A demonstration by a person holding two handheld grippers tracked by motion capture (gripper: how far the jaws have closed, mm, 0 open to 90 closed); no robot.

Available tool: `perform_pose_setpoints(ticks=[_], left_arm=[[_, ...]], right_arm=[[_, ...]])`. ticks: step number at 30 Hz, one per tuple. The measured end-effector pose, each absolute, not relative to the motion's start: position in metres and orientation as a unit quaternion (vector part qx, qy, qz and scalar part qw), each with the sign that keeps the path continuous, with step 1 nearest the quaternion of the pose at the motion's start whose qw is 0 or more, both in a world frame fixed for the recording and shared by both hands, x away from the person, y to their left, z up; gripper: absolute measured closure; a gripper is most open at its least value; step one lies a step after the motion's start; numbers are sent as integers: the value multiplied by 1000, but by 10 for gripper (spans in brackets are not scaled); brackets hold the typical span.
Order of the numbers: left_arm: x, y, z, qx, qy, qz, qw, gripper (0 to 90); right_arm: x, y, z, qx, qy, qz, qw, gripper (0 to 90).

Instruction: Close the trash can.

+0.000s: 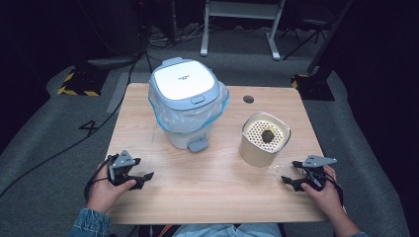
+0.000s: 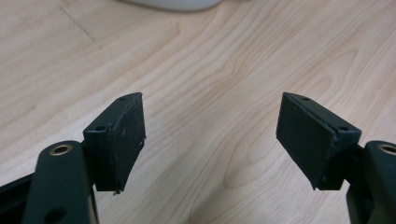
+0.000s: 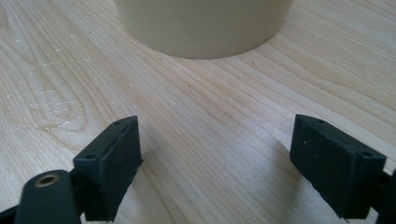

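A small white pedal bin (image 1: 187, 101) with a blue-rimmed lid and a clear blue bag liner stands at the back middle of the wooden table (image 1: 212, 197). To its right stands a beige perforated container (image 1: 264, 138) with a dark lump (image 1: 268, 135) on its strainer top. My left gripper (image 1: 143, 177) rests low at the table's front left, open, with bare wood between its pads (image 2: 126, 140). At the front right my right gripper (image 1: 291, 174) is open too, and the beige container's base (image 3: 201, 25) lies just ahead of its pads (image 3: 116, 163).
A wet smear (image 3: 51, 88) glistens on the wood near the right gripper. A dark round hole (image 1: 248, 99) sits in the table's far right part. Cables and a desk frame (image 1: 242, 24) lie on the grey floor beyond the table.
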State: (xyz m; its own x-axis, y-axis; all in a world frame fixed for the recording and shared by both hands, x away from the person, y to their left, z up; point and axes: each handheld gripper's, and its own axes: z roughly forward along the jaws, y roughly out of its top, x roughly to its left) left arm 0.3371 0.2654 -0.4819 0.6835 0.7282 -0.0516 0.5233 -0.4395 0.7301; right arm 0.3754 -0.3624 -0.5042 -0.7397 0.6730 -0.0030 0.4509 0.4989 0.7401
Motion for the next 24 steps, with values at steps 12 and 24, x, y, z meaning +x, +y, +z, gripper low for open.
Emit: perform_pose_setpoints(ticks=[12,24], left_arm=[[341,264,-502,854,370,134,339,194],[351,265,-505,850,375,140,342,127]], right_arm=[[375,-362,-504,329,853,377,147,166],[375,-362,-504,329,853,377,147,166]])
